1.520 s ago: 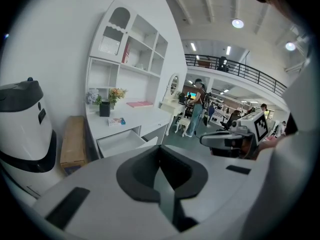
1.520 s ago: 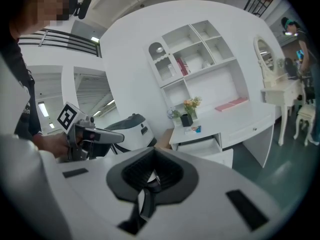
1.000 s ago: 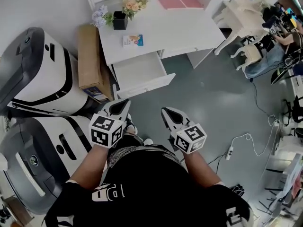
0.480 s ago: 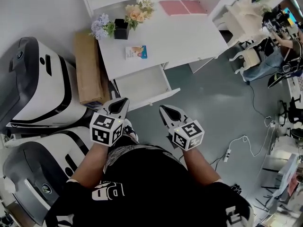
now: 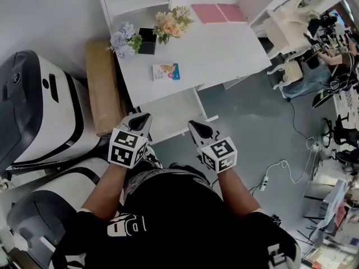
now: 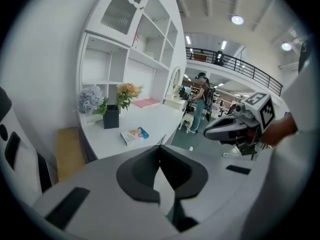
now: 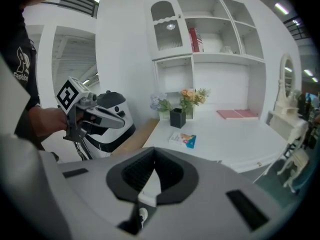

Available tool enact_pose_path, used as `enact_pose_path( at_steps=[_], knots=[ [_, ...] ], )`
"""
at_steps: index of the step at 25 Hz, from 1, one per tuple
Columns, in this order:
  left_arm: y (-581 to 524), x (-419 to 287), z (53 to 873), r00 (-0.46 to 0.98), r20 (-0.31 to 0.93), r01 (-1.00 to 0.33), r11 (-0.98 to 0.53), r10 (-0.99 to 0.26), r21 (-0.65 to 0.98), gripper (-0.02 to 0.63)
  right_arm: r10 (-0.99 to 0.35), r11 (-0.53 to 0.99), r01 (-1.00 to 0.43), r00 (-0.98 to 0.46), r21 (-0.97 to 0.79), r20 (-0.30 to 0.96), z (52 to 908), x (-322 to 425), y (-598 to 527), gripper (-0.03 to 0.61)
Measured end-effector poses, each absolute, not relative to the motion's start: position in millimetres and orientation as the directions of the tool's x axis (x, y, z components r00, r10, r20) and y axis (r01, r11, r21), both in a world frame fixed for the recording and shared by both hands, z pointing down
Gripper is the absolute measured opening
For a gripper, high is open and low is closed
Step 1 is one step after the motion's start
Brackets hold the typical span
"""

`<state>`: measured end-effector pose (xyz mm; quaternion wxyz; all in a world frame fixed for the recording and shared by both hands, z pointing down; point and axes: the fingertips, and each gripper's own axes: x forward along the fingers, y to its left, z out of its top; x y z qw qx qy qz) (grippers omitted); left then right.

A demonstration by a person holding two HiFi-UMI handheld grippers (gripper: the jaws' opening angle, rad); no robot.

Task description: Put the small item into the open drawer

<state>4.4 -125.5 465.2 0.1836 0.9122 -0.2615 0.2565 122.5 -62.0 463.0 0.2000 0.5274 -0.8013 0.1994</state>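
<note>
Since a second ago the white desk (image 5: 224,46) and its open drawer (image 5: 168,112) have slid down the head view towards us. The strip of grey floor (image 5: 255,119) that lay between drawer and jaws is gone, and both gripper tips now overlap the drawer's front. The left gripper (image 5: 140,118) is closed, its tips meeting on nothing; the right gripper (image 5: 192,125) likewise has its jaws pressed together, empty. The small item (image 5: 166,71), a flat box or perhaps a booklet, lies on the desk just above the drawer, below a black pot of flowers (image 5: 147,40). A brown carton (image 5: 101,88) stands left of the desk, with white-and-black machines (image 5: 39,116) at far left.
</note>
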Motion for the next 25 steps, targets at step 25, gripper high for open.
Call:
enact_pose_path(
  at_steps=[25],
  knots=[
    [-186, -14, 501, 0.653, 0.627, -0.664, -0.719, -0.425, 0.205, 0.014, -0.617, 0.665, -0.701, -0.321, 0.257, 0.719, 525, 122, -212, 0.112]
  ],
)
